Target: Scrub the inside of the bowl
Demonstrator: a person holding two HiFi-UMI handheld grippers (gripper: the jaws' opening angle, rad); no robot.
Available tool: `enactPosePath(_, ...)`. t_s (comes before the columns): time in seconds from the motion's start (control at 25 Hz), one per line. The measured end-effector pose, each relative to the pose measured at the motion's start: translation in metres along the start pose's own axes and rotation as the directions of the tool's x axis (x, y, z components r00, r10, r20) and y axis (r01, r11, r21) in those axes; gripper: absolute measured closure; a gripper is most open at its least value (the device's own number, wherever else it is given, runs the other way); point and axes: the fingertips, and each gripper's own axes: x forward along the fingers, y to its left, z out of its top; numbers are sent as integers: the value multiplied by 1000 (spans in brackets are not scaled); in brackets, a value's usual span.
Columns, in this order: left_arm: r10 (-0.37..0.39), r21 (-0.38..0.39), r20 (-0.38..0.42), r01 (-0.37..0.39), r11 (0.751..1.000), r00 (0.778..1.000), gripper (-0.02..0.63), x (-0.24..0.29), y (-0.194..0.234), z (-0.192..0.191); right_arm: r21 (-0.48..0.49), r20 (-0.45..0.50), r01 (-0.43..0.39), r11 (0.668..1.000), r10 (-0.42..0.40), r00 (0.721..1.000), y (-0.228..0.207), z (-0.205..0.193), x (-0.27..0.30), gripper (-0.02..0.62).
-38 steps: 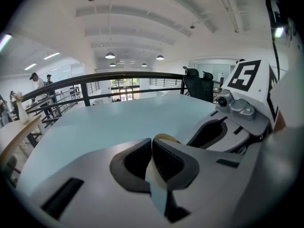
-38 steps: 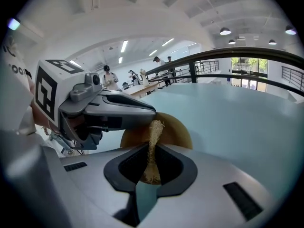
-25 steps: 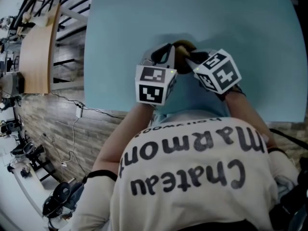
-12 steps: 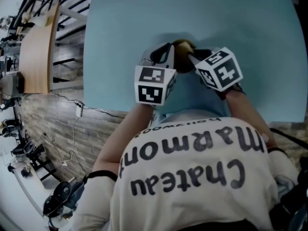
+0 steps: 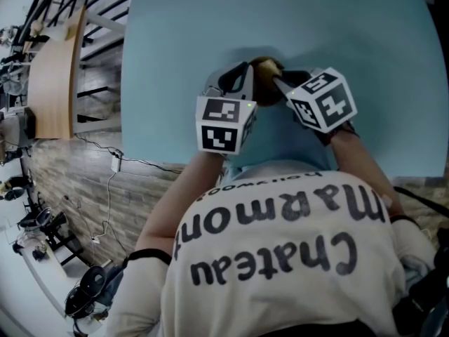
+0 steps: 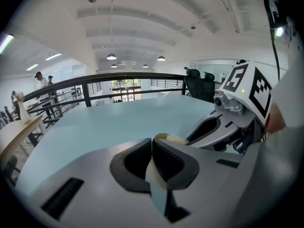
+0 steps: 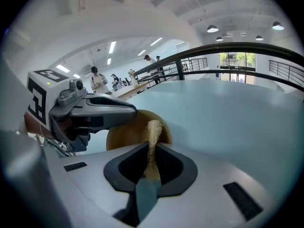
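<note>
**A:** Where is this?

**B:** An open hall with black railings, at the near edge of a pale blue surface [image 7: 228, 113].

**A:** The claws?

**B:** The right claw [image 7: 151, 148] is pinched on a tan fibrous scrubbing pad [image 7: 153, 132]. The left claw [image 6: 152, 144] is nearly closed, apparently on the rim of the brown wooden bowl [image 7: 124, 134], which sits between the two, just left of the pad.

**A:** Which step?

**B:** Scrubbing, I'd judge. Next, the pad must press and sweep round the inner wall while the left claw steadies the bowl.

**A:** Orientation?

**B:** The pad's long axis follows the claw's line, with its free end pointing far into the bowl. The bowl seems tipped towards it.
</note>
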Motion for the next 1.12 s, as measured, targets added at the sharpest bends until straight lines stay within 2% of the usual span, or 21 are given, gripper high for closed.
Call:
enactPosePath(0.16,-4,1,0,4,1000,1000,591,2,0,1,-64,9,-69,996,69,998,19,5,3,537)
enactPosePath(0.32,-5,2,1,5,1000,1000,591,1,-1,1,-90,10,-113,990,114,993,32,6,5,537)
enactPosePath(0.72,-8,-8,6,8,1000,1000,591,0,0,0,-82,-15,-105,991,104,994,29,0,9,537)
enactPosePath(1.12,-10,-7,-7,10,1000,1000,591,-2,1,-2,-73,-27,-43,996,42,999,10,-4,6,537)
